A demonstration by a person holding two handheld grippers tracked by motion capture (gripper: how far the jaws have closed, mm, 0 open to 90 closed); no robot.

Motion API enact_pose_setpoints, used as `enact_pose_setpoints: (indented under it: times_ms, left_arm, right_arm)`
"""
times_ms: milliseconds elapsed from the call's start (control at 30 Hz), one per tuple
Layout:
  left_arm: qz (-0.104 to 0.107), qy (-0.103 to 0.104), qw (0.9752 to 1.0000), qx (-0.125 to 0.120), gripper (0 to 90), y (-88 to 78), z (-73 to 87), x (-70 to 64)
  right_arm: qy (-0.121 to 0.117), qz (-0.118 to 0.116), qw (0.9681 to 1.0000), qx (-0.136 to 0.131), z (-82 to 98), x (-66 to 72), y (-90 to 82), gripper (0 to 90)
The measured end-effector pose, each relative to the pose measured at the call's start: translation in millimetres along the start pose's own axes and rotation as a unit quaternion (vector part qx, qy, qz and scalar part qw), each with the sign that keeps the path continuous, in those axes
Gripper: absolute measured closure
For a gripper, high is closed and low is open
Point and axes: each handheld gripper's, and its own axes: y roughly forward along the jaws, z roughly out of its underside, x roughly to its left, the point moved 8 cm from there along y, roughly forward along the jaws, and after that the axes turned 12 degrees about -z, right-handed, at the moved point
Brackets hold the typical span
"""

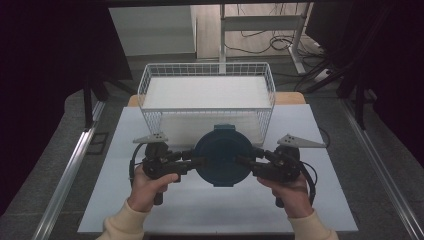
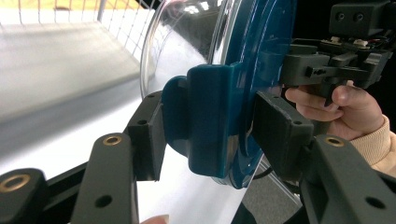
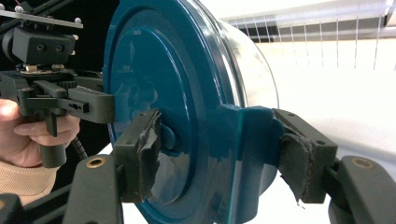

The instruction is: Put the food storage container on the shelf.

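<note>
A round clear container with a dark blue lid (image 1: 222, 156) sits between my two grippers at the middle of the white table, lid facing up. My left gripper (image 1: 200, 161) grips it from the left, and its jaws close on the blue side clasp (image 2: 212, 121). My right gripper (image 1: 243, 160) holds the opposite side, with its worn pads (image 3: 140, 154) pressed on either side of the other clasp (image 3: 247, 140). The clear body (image 2: 177, 42) curves away behind the lid. Whether the container rests on the table or hangs just above it, I cannot tell.
A white wire basket (image 1: 207, 95) with a white lining stands right behind the container, at the table's far edge. The white tabletop (image 1: 215, 210) extends toward the person. Metal rails run along both sides of the table, and cables lie on the floor beyond.
</note>
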Motion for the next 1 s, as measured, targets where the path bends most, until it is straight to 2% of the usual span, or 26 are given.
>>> enact_pose_setpoints:
  times_ms: [67, 500, 667, 1000]
  left_arm:
    - [0.001, 0.001, 1.0, -0.003, 46.6, -2.5, -7.0, 0.3]
    - [0.005, 0.007, 0.9997, -0.024, 46.3, -17.4, -43.1, 1.2]
    - [0.008, 0.007, 0.9996, -0.027, 46.3, -22.1, -58.0, 3.2]
    - [0.003, 0.014, 0.9994, -0.031, 46.3, -25.3, -91.6, 13.9]
  right_arm:
    - [-0.006, -0.001, 1.0, -0.001, -12.2, 1.9, 1.4, 35.6]
    - [-0.028, 0.001, 0.9996, 0.0, -52.0, 12.6, 4.2, 36.3]
    - [-0.043, 0.003, 0.9991, 0.001, -69.9, 15.4, 6.2, 36.5]
    - [-0.048, 0.001, 0.9988, 0.006, -105.8, 10.9, 15.9, 36.6]
